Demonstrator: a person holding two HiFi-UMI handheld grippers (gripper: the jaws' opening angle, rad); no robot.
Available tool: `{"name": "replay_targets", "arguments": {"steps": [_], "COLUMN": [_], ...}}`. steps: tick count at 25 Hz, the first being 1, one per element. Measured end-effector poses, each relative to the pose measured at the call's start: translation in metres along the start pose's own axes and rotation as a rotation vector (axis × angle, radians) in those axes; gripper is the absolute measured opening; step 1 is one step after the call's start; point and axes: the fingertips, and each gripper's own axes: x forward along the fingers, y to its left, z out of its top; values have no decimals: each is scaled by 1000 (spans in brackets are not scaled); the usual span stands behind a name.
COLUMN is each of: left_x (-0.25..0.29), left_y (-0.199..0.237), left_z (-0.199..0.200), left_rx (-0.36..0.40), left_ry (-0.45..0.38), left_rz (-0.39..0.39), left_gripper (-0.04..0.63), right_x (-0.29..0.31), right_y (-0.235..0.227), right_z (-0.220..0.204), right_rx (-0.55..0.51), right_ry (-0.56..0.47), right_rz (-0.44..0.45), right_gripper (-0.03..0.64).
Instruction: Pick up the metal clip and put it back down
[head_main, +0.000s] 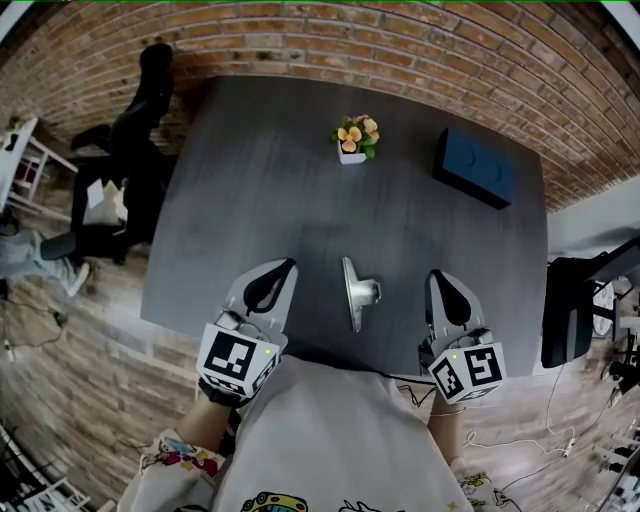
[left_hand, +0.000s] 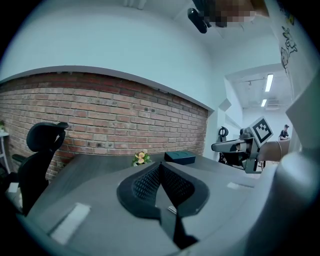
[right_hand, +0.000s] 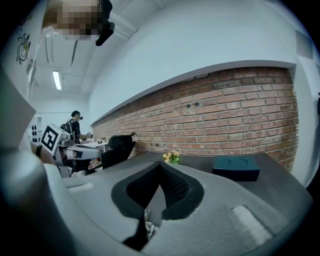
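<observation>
The metal clip (head_main: 355, 292) lies on the dark grey table (head_main: 260, 190), near its front edge, between my two grippers. My left gripper (head_main: 284, 266) rests to the clip's left, shut with nothing in it; in the left gripper view its jaws (left_hand: 160, 167) meet at the tips. To the clip's right my right gripper (head_main: 438, 276) is likewise shut and empty, jaws (right_hand: 160, 167) pressed together. Neither gripper touches the clip. The clip does not show in either gripper view.
A small pot of orange flowers (head_main: 354, 138) stands at the table's far middle and a dark blue box (head_main: 474, 167) at the far right. A brick wall (head_main: 380, 40) runs behind. Black office chairs stand at the left (head_main: 135, 130) and right (head_main: 570, 310).
</observation>
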Motion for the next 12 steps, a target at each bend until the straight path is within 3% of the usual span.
{"name": "replay_targets", "arguments": {"steps": [12], "left_x": [-3], "left_y": [6], "left_z": [-12], "left_rx": [19], "left_ry": [30], "left_rz": [-38], "left_gripper": [-2], "right_x": [0], "right_y": [-1], "right_z": [0], "right_rx": [7], "right_ry": [-5], "right_rz": [-2], "right_gripper": [2]}}
